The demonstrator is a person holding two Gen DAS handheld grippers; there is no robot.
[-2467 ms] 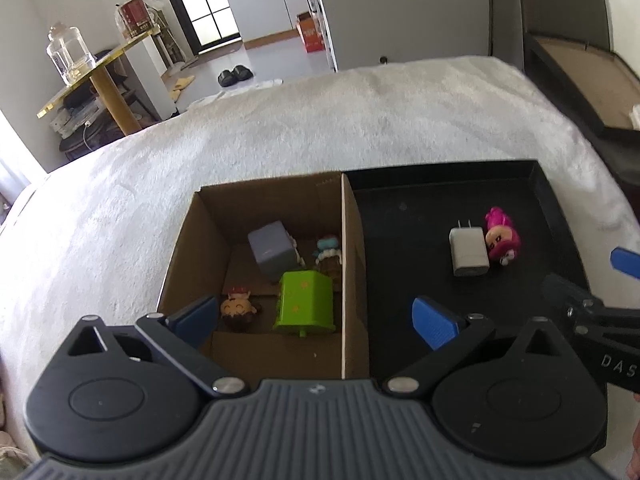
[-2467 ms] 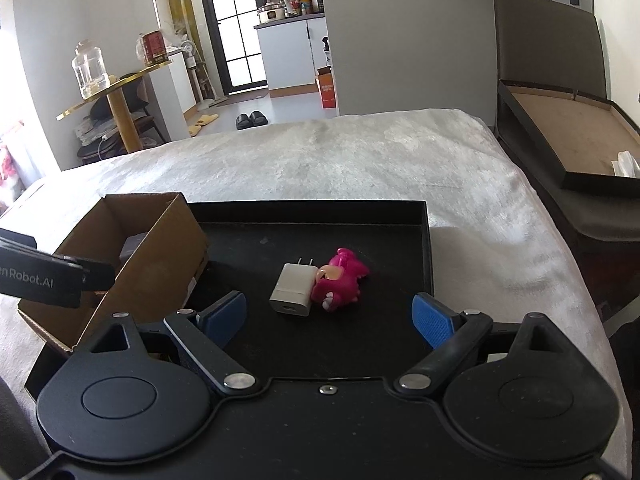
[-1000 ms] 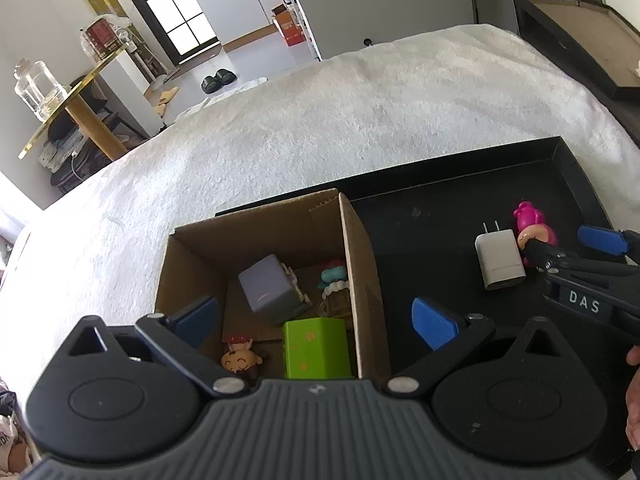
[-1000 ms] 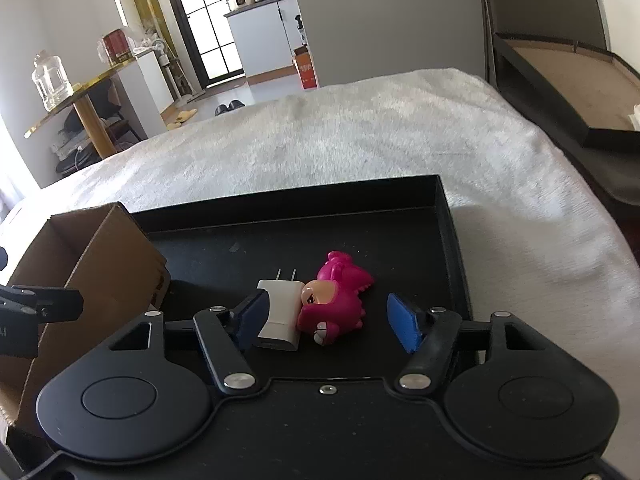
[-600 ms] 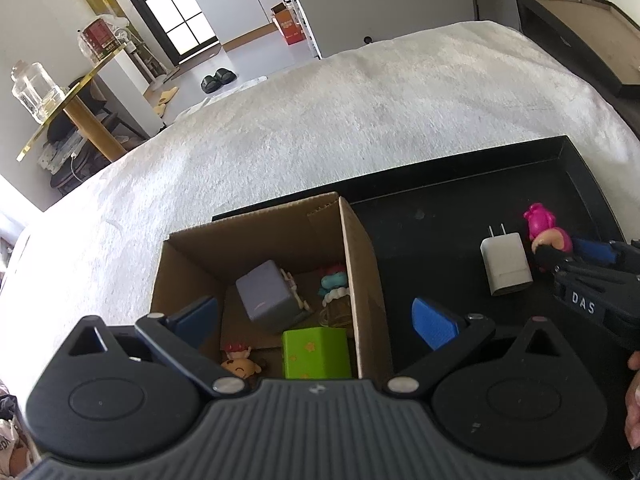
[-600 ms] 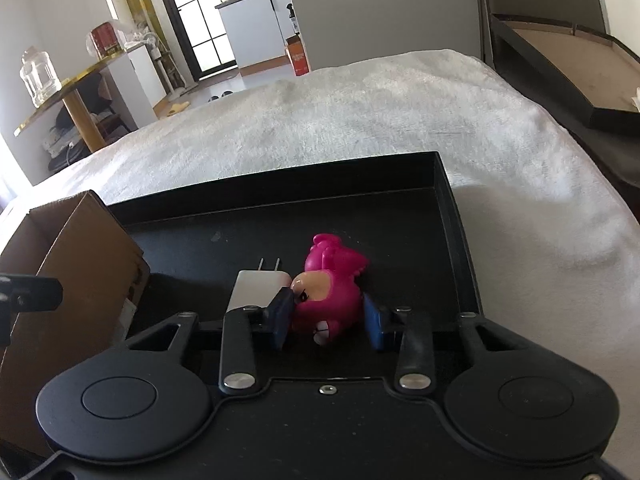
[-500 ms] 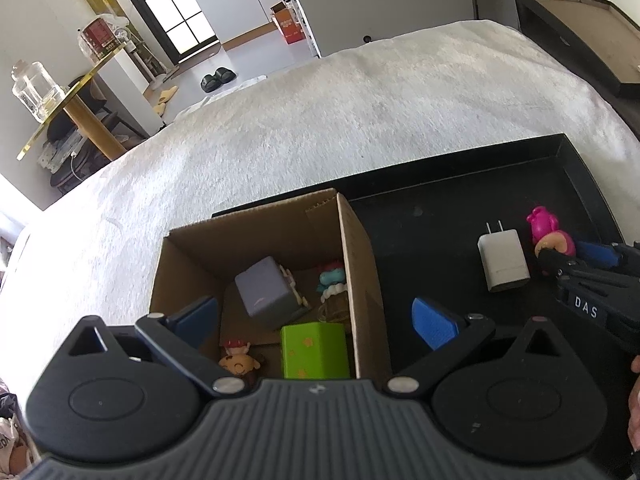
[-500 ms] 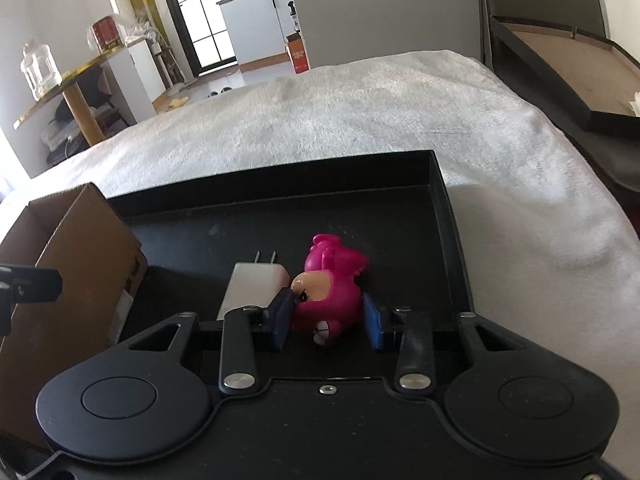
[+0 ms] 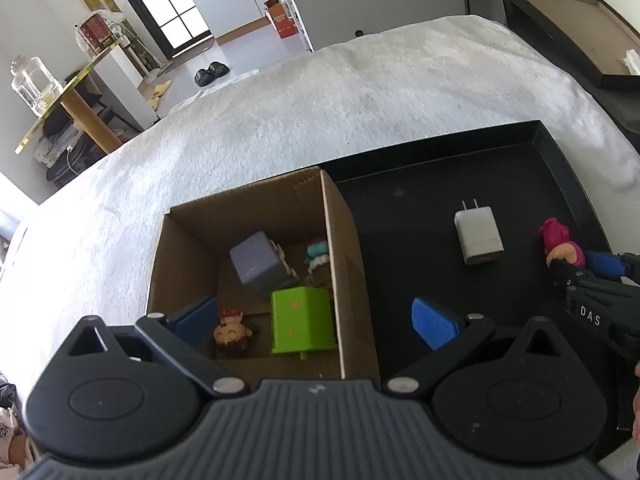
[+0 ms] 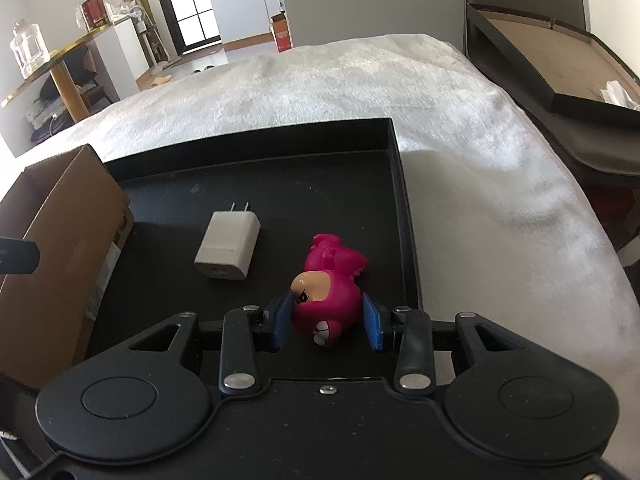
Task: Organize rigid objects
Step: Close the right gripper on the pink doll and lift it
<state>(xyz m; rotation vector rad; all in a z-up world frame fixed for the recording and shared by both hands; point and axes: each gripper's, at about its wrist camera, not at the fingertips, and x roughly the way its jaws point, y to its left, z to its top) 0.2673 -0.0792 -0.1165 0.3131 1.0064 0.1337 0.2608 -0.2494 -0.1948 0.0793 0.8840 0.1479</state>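
The right claw (image 10: 327, 322) is clamped on the pink toy figure (image 10: 326, 286), its two blue pads pressed against the sides of the figure's head, low over the right part of the black tray (image 10: 256, 140); whether the figure rests on the tray floor or hangs just above it cannot be told. The figure is bright magenta with a tan face patch, a dark painted eye, a white-toothed mouth and a jagged crest toward its far end. It appears to be moulded hard plastic: probably light, stiff and smooth, so the rounded head may slip or pivot between flat pads. The head's broad flanks, where the pads sit, look like the soundest hold.

The white wall charger (image 10: 228, 250) lies flat on the tray, apart from the figure on its left, prongs pointing away. It looks light, rigid and boxy; its two long flat faces offer the surest grip.

The left claw (image 9: 316, 316) stands apart, holding nothing, above the cardboard box (image 9: 188, 216). The box contains a lavender cube (image 9: 259, 263), a green block (image 9: 301, 318), a smiling figurine (image 9: 231, 331) and a teal-topped figurine (image 9: 317, 254). Tray and box rest on a white plush bed (image 9: 360, 92).
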